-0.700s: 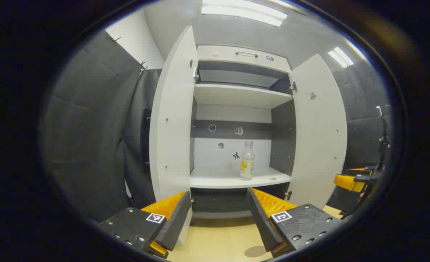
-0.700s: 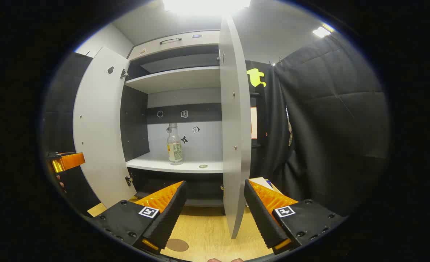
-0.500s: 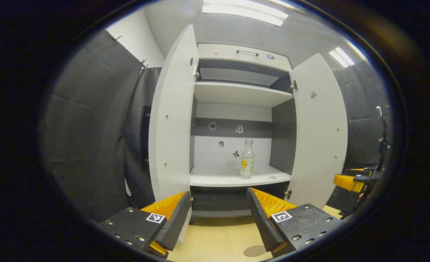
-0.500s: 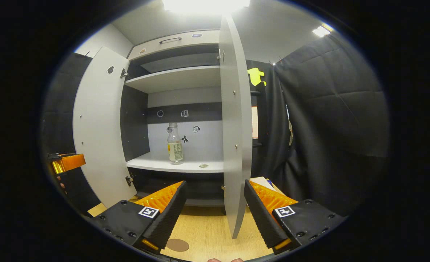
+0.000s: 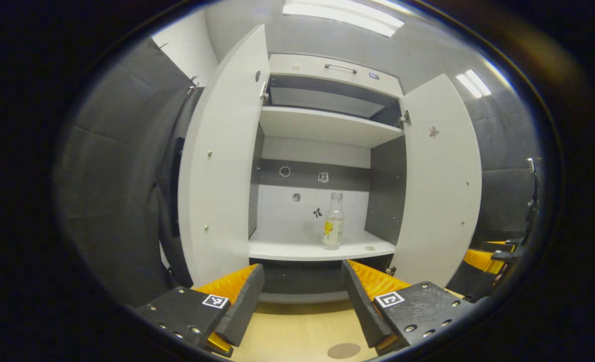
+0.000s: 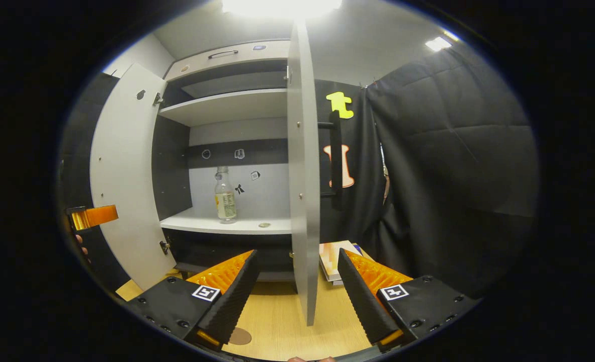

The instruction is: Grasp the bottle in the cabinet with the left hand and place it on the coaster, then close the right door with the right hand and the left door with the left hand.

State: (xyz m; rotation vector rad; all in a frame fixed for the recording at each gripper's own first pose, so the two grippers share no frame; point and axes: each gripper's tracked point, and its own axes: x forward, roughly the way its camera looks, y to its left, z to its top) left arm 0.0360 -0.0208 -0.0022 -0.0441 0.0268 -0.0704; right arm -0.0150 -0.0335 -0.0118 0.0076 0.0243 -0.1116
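Doors stand open on the cabinet: left door (image 5: 217, 166), then the bottle (image 5: 332, 229) upright on the lower shelf (image 5: 297, 249), right door (image 5: 440, 181). Left tool (image 5: 302, 296) and right tool (image 6: 294, 294) gape wide, holding nothing. Coaster (image 5: 343, 350) lies on the surface (image 5: 297, 334).

A light wooden desk (image 6: 282, 322) runs below, and a small stack of books or printed cards (image 6: 333, 257) lies on it by the black curtain (image 6: 453, 166). Small stickers (image 5: 284, 171) dot the dark back-panel strip above a little round disc (image 5: 370, 248) lying on the lower shelf (image 5: 297, 250). Ceiling light panels (image 5: 345, 14) glow overhead, above a drawer front with a metal handle (image 5: 340, 67).
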